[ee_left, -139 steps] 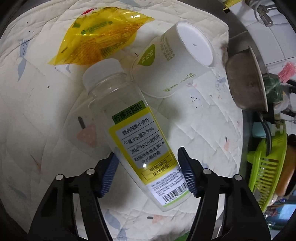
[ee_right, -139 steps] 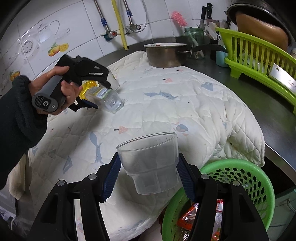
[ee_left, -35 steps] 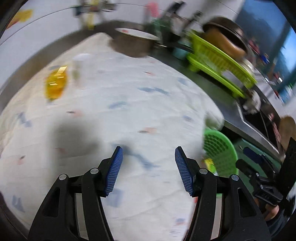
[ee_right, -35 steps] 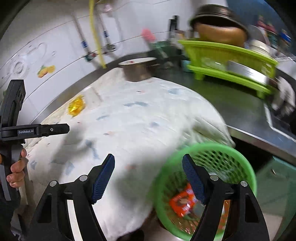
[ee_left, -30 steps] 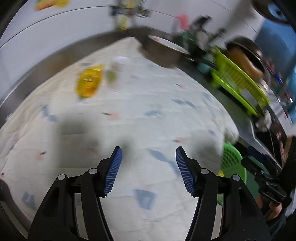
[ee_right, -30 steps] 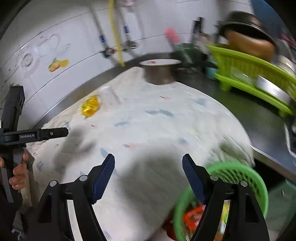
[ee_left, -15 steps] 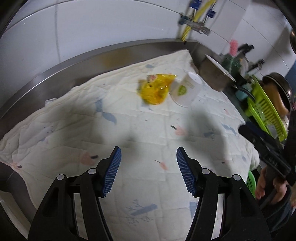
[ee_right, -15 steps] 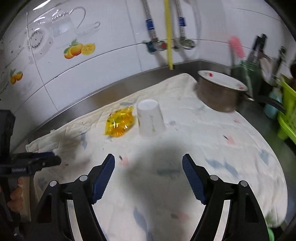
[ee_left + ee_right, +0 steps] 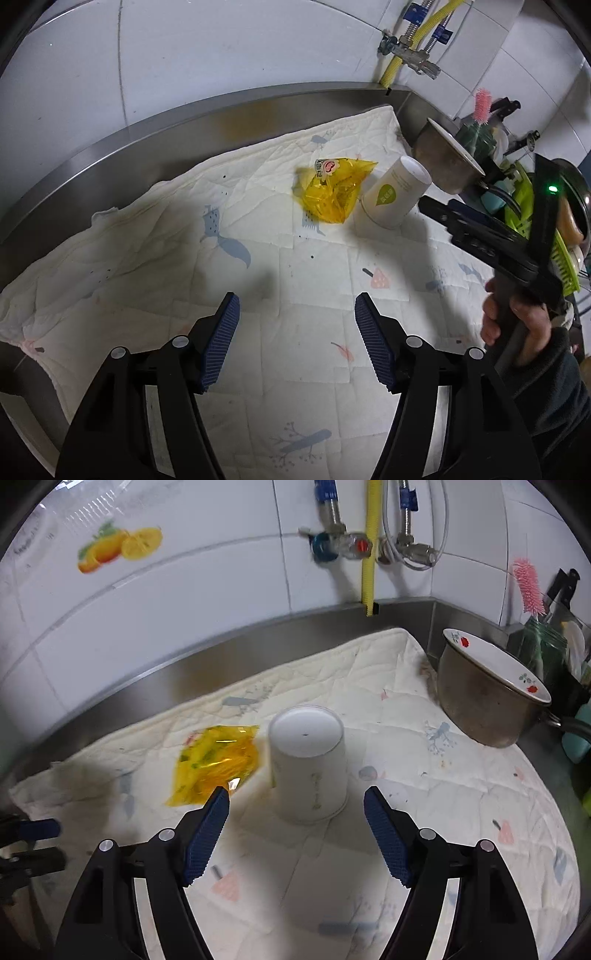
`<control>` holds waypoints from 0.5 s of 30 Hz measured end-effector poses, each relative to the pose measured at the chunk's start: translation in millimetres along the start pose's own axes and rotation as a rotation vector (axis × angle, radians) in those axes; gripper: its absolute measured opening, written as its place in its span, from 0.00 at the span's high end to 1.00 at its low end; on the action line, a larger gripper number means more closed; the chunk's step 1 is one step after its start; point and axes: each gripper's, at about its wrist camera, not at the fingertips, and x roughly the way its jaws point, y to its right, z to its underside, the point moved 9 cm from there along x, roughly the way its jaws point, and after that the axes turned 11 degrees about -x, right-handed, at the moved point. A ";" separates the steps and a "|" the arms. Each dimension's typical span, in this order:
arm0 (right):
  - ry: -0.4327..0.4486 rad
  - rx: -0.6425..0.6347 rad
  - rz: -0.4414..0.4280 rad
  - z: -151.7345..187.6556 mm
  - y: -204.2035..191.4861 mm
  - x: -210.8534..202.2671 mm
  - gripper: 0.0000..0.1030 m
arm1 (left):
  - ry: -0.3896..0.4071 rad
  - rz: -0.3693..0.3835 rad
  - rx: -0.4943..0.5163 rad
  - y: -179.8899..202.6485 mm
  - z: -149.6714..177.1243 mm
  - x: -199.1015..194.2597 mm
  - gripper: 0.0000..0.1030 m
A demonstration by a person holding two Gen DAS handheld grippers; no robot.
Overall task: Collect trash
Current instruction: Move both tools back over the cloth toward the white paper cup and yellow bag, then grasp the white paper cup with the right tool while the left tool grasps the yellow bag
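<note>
On quilted cloth [image 9: 424, 775], upturned paper cup [image 9: 308, 764] touching yellow wrapper [image 9: 214, 764], near backsplash edge [image 9: 184, 672]

The left gripper [image 9: 296, 322] points down, its jaws opening with nothing between them. The right gripper [image 9: 296, 816] also tilts down, jaws wide apart and empty. In the left view a hand [image 9: 517, 322] in a dark sleeve grips the right gripper's handle
</note>
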 end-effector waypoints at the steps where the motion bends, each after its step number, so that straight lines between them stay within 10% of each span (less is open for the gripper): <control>1: -0.003 0.004 -0.006 -1.1 1.7 5.1 0.29 | 0.001 0.002 0.000 0.8 -1.3 0.6 0.37; 15: -0.035 0.065 -0.018 -11.2 23.2 56.1 0.36 | 0.002 -0.016 0.017 9.2 -20.6 19.0 0.37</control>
